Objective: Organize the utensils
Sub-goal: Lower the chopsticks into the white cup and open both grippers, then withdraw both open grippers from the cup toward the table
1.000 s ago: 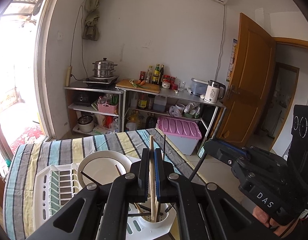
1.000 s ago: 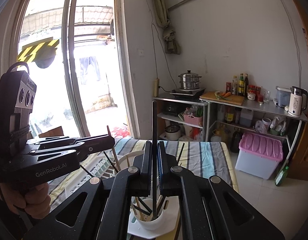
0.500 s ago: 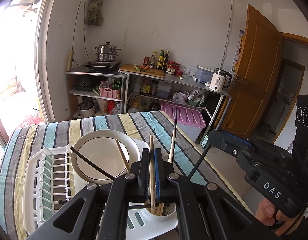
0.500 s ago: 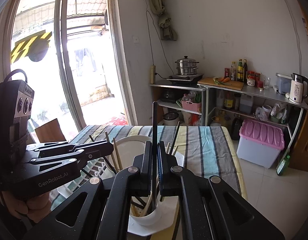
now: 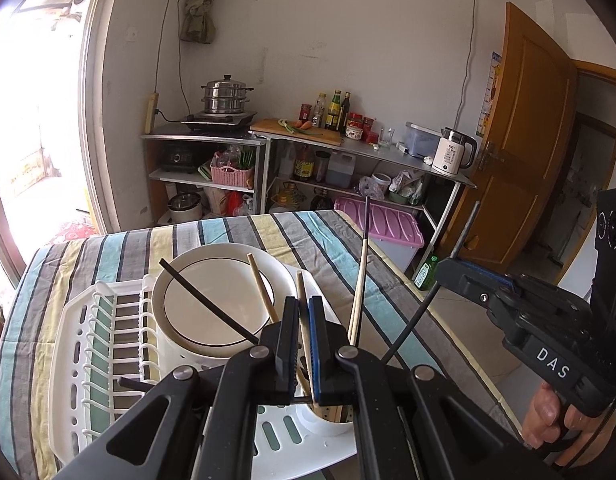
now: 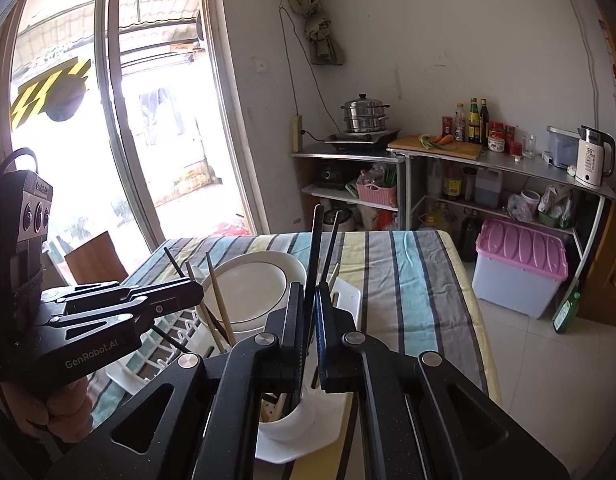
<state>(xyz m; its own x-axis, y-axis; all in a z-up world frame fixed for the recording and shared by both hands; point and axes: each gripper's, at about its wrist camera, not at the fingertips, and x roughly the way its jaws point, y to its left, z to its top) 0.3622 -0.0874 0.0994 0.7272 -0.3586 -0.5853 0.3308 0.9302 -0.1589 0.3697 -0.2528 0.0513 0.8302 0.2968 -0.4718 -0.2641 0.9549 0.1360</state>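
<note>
Left gripper (image 5: 303,312) pinching one wooden chopstick (image 5: 304,320), lower end dipping into the white utensil cup (image 5: 328,420) at the near right corner of the drying rack (image 5: 80,344). Right gripper (image 6: 309,300) clamping one black chopstick (image 6: 317,248) over that same cup (image 6: 296,420). Standing in the rack, two white plates (image 5: 212,300). Leaning in the cup, roughly four more chopsticks, hard counting exactly.

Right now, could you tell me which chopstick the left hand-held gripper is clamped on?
The pale wooden chopstick standing upright between the left hand-held gripper fingers. The black chopstick is pinched by the right hand-held gripper; the others just lean in the white holder cup.
</note>
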